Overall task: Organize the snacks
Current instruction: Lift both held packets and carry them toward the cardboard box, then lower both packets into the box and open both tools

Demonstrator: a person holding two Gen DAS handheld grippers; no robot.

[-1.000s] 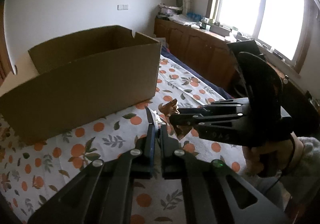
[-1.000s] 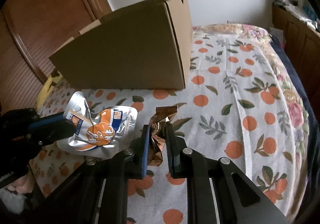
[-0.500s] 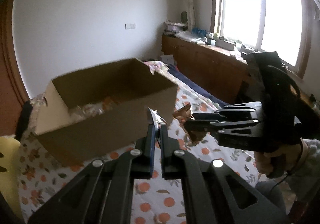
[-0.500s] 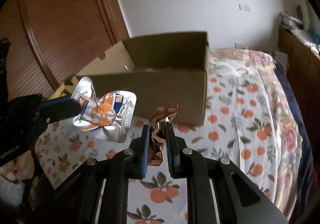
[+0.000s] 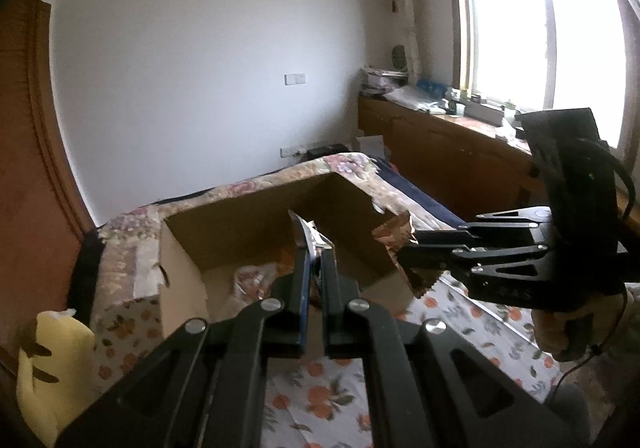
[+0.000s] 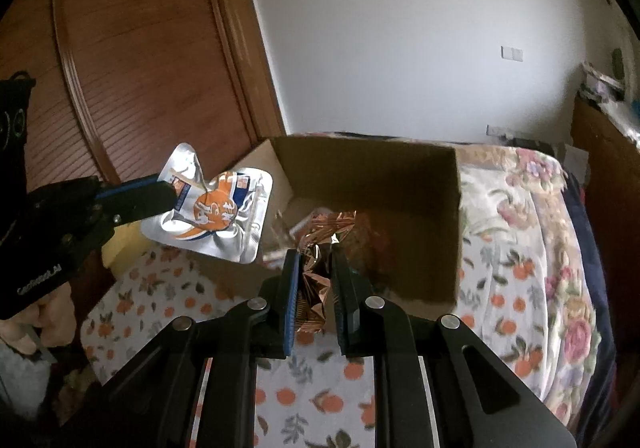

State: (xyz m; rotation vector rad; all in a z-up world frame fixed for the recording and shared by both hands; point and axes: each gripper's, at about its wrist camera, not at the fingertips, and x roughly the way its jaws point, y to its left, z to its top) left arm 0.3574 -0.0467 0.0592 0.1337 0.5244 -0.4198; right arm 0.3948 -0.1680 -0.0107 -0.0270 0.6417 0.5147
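Carrying: two snack packets are held in the air, both near the cardboard box [image 6: 372,183], the landmark for every place below.
Silver pouch: the silver pouch [image 6: 216,215] with orange print hangs off the box's left front corner in the right wrist view, pinched at its top edge by the left gripper [image 5: 314,248], whose jaws are pressed together on it.
Copper wrapper: the copper wrapper [image 6: 320,268] sits in front of the box's near wall, level with its opening, clamped between the jaws of the right gripper [image 6: 316,260].
Box: open-topped, standing on the orange-print bedspread [image 6: 516,276] (a floral quilt lies beyond it).
Box contents: a few packets [image 5: 256,278] already lie on the floor, one clear and crinkled; the rest is too blurred to name.
Step in hand: judged as bringing both packets over the opening to drop them in.
Doing it well: clear the near wall first, then move each packet well inside the rim before letting go. The pouch is wide and floppy, so it may catch the corner; release it over a bare patch of floor. Keep the two grippers apart (they are close at the rim) and open one at a time.
Yellow thing: a yellow object [image 5: 52,364] lies left of the box, not part of this step.
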